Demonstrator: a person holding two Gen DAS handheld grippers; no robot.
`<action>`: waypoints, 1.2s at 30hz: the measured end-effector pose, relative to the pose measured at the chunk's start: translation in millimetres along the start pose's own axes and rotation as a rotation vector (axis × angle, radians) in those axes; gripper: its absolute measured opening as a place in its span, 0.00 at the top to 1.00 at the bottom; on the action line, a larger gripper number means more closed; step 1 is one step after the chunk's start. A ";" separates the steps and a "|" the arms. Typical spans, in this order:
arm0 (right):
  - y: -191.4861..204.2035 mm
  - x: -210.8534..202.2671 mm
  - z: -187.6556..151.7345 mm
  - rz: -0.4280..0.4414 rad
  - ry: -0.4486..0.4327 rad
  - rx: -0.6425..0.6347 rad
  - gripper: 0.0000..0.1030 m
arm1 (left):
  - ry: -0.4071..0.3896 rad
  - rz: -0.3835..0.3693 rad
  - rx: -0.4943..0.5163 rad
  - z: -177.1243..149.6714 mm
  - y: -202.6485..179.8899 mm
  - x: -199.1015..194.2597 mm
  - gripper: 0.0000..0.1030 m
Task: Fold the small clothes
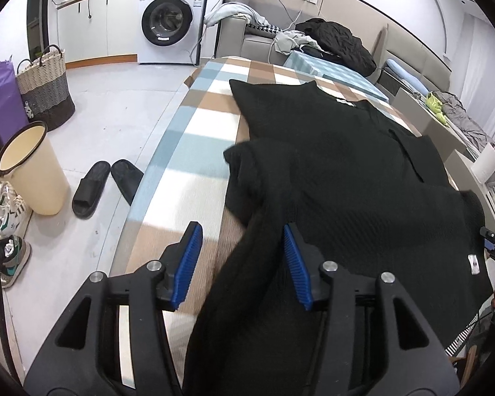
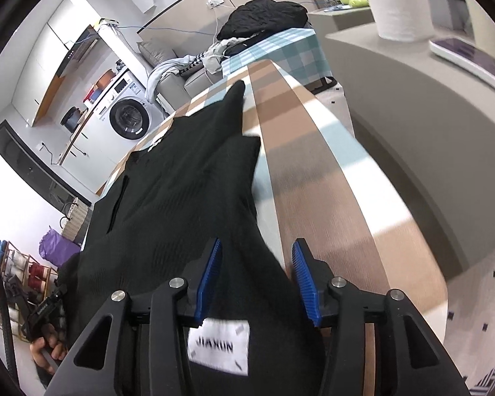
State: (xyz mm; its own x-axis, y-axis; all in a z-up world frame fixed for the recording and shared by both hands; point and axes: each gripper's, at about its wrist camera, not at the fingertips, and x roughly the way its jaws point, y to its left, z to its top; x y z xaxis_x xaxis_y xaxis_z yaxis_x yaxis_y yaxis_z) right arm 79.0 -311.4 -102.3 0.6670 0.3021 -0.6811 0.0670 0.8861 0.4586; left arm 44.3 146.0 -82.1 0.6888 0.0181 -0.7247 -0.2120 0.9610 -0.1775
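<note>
- Because both grippers sit at the near hem of the black knit top, the relation that matters is that the garment runs away from them, its long axis going from the hem under the fingers toward the collar at the far end of the checked table cover
- The left gripper stands wide, blue pads well apart, and a fold of the hem passes up between them; whether either pad touches the cloth I cannot tell, but nothing is pinched
- The right gripper is likewise wide, with the hem corner bearing the white label lying between its fingers and draping back toward the camera
- Outward from the left gripper the top spreads to the right and forward; its left sleeve lies folded in over the body, just ahead of the fingers
- Outward from the right gripper the top lies to the left and ahead, with bare checked cover on the right side; the far shoulder point rises near the far end
- Each gripper is nearest its own hem corner, so a lengthwise fold, hem carried toward the collar, looks like the natural coming move; both would first need to close on the cloth
- The risk, as I judge it, is uneven lifting, since the knit looks loose and heavy
</note>
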 end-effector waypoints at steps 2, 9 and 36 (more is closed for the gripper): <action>-0.2 -2.2 -6.2 0.002 0.000 -0.012 0.56 | 0.004 0.003 -0.002 -6.7 0.5 -1.9 0.54; -0.2 -4.7 -16.1 -0.007 -0.017 -0.056 0.56 | 0.026 0.003 -0.001 -19.6 1.4 0.2 0.54; 24.4 -7.4 59.6 0.033 -0.307 0.062 0.97 | -0.200 -0.100 -0.115 62.7 6.0 -19.7 0.97</action>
State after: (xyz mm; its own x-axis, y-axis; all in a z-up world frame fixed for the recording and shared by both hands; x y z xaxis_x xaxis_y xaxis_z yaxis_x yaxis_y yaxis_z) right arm 120.0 -312.9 -52.1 0.8618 0.2015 -0.4655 0.0805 0.8517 0.5177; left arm 72.9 168.7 -27.2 0.8315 -0.0101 -0.5555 -0.2054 0.9234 -0.3243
